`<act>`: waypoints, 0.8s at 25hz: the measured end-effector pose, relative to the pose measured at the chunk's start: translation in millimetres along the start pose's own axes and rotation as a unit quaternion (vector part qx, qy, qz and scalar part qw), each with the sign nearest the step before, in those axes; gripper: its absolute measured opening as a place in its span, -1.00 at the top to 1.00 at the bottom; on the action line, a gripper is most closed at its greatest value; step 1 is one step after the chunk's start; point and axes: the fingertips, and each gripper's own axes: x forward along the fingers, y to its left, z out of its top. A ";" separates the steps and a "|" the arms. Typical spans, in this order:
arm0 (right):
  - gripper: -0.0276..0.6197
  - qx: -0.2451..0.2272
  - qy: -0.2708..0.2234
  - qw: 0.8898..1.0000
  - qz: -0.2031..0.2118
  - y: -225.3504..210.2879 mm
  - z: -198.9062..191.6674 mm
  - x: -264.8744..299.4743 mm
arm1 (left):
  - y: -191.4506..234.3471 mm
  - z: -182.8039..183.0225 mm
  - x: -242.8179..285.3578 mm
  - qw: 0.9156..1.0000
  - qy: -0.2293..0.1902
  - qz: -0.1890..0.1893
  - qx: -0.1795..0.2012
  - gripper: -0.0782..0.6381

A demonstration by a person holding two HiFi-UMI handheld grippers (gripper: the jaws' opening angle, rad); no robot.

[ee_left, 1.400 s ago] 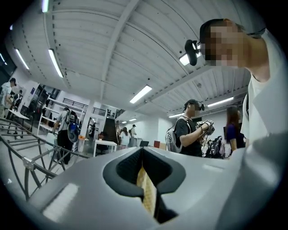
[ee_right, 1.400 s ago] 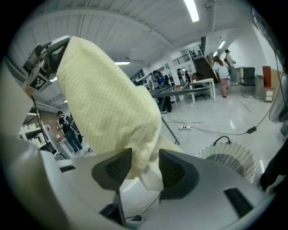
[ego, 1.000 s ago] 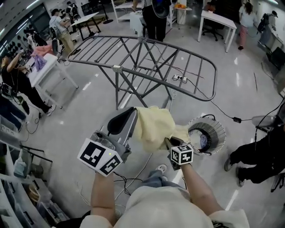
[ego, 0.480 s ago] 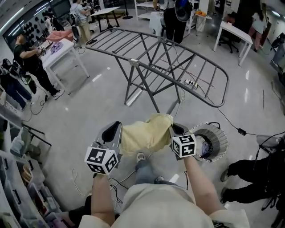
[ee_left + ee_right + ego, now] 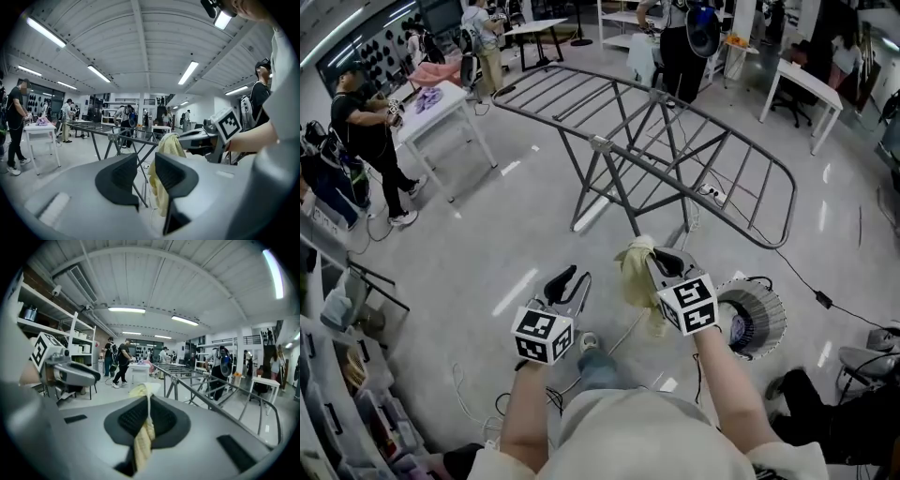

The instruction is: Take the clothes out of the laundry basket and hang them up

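Note:
A pale yellow cloth hangs bunched from my right gripper, whose jaws are shut on its top edge. In the right gripper view the cloth is pinched between the pads and droops toward the camera. My left gripper sits lower left, apart from the cloth; its jaws are opening with nothing between them. In the left gripper view the gap is bare and the cloth hangs beyond it. The grey drying rack stands ahead, bare. The round laundry basket is on the floor at my right.
A white table with clothes and people around it stands far left. Shelving runs down the left side. More desks and people fill the back of the room. Cables trail on the floor by the rack and basket.
The cloth was stretched between both grippers; now the left one has let go and moved away left, and the cloth hangs from the right gripper alone. The rack appears closer.

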 end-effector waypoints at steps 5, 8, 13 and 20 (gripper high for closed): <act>0.88 -0.023 -0.022 0.999 0.017 -7.1 62.4 21.1 | 15.6 27.2 44.8 0.998 0.003 -0.060 0.012 0.23; 0.88 -0.043 -0.033 0.998 0.033 0.4 78.6 41.6 | 43.0 31.5 66.4 0.997 -0.001 -0.067 0.034 0.23; 0.88 -0.058 -0.043 0.996 0.050 13.1 106.1 88.1 | 98.0 52.9 90.2 0.993 -0.002 -0.097 0.061 0.13; 0.87 -0.065 -0.052 0.995 0.057 21.2 134.7 144.9 | 150.2 65.9 116.3 0.986 0.008 -0.145 0.079 0.14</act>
